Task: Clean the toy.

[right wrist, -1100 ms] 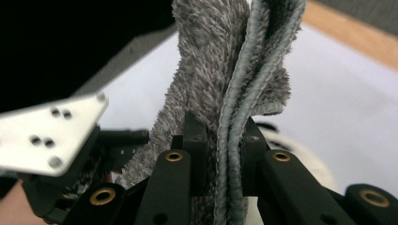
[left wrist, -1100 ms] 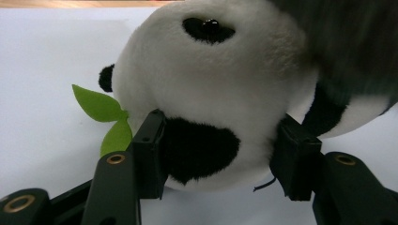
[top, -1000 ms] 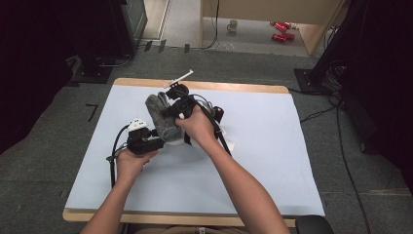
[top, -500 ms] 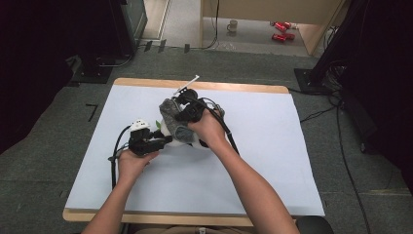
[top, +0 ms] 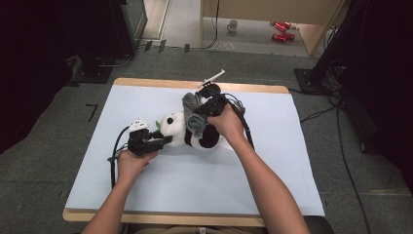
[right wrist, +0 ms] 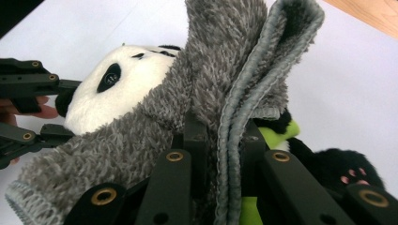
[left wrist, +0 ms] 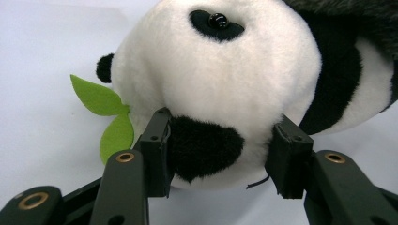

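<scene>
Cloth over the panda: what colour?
Grey fuzzy cloth; right gripper view shows it best.

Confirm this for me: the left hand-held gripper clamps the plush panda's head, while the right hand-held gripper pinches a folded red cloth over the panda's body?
Not quite: the cloth is grey, not red, as the right gripper view shows. The rest holds: the left hand-held gripper clamps the plush panda by the head, and the right hand-held gripper pinches the folded cloth over the panda's body.
</scene>
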